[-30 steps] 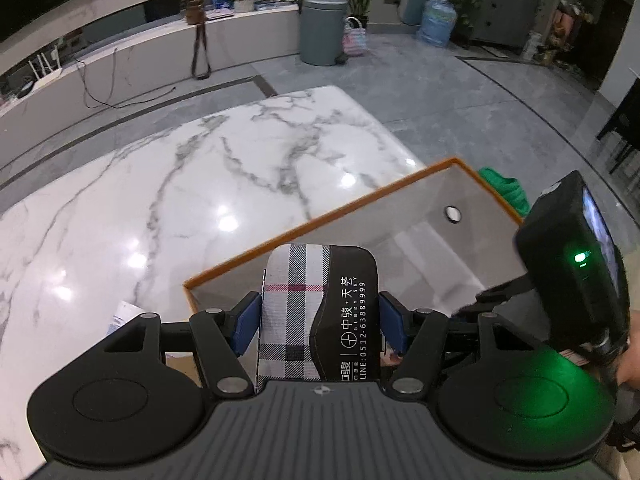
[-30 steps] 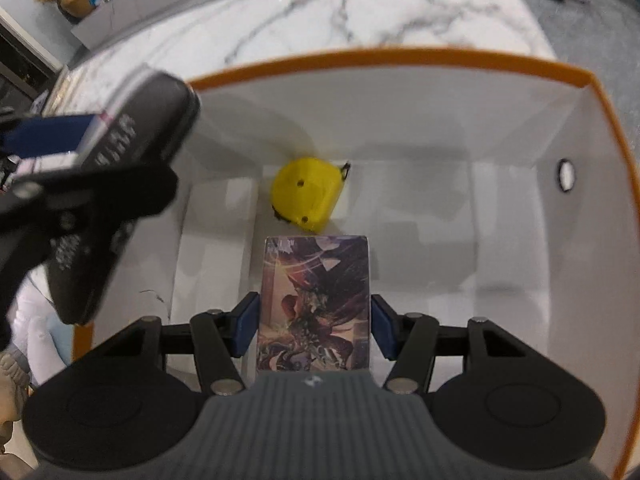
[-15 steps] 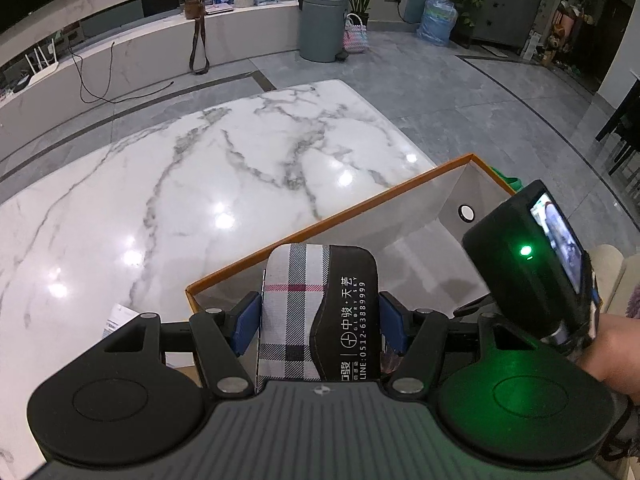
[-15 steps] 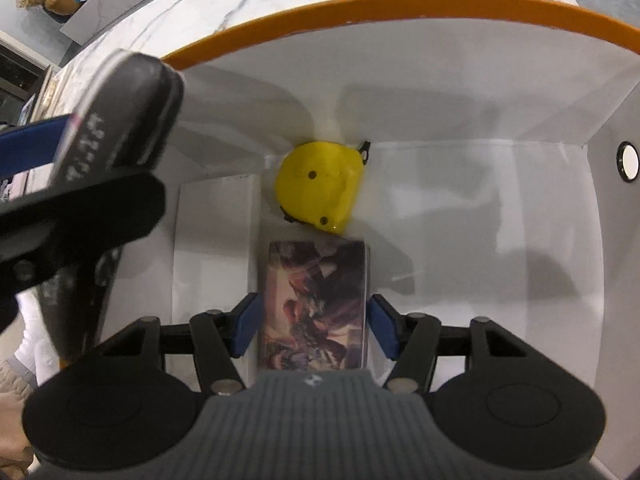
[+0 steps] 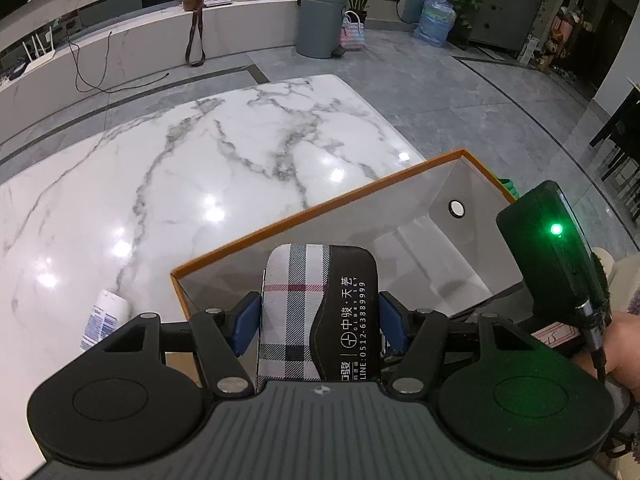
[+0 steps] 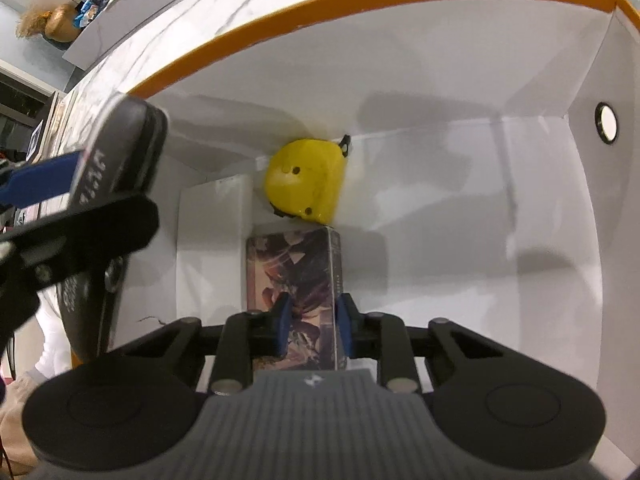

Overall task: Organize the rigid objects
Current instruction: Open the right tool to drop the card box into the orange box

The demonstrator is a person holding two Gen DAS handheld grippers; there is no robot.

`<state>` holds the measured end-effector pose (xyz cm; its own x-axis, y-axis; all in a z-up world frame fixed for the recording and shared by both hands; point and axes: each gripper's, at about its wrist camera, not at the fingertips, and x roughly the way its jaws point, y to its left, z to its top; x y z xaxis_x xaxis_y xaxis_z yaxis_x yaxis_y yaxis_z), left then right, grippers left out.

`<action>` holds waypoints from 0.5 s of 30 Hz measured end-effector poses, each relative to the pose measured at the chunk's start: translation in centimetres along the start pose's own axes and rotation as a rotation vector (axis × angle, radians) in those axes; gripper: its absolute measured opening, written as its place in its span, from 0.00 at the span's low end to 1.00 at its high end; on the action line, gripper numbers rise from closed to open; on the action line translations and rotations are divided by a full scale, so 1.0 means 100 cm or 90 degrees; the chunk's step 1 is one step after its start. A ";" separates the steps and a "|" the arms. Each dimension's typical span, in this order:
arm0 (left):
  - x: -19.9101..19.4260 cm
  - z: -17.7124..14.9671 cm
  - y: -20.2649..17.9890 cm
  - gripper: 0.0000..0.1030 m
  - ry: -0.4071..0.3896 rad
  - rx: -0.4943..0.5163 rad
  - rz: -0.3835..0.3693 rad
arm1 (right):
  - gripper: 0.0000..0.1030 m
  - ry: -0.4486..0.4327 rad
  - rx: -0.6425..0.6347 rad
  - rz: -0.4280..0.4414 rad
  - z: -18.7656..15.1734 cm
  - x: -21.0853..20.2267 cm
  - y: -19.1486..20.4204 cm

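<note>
While the left wrist view looks down over the marble bench point(image 5: 224, 168), the left tool point(image 5: 320, 316) holds a plaid-and-black case point(image 5: 320, 312) between its blue pads point(image 5: 245, 322), upright, printed side facing the camera; the case hangs over the near-left corner of an orange-rimmed white box point(image 5: 320, 208) standing on the bench; a small white printed packet point(image 5: 105, 314) lies on the bench just left of the box; the right tool's dark housing, green light lit, sits over the box's right side, a hand point(image 5: 616, 356) behind it.

Right wrist view: right tool point(image 6: 312, 322) inside the box point(image 6: 400, 12), jaws drawn in narrow and shut, empty; its pads point(image 6: 283, 320) sit above the near end of a picture-printed card box point(image 6: 294, 268) that lies flat on the box floor; a yellow tape measure point(image 6: 306, 180) rests in the far corner, touching the card box's far end; a flat white box point(image 6: 214, 240) lies beside both, on the left; the left tool with the case looms blurred at the left edge.
</note>
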<state>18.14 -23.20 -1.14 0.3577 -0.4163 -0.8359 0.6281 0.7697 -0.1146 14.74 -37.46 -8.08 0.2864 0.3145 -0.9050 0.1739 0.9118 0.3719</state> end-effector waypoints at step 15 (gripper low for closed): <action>0.034 -0.024 -0.052 0.70 0.115 0.167 -0.114 | 0.25 -0.117 -0.085 -0.132 -0.014 -0.067 -0.026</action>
<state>14.44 -27.45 -4.71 0.1129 -0.4232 -0.8990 0.8340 0.5322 -0.1457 11.04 -41.53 -3.24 0.4259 0.0753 -0.9016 0.1255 0.9820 0.1413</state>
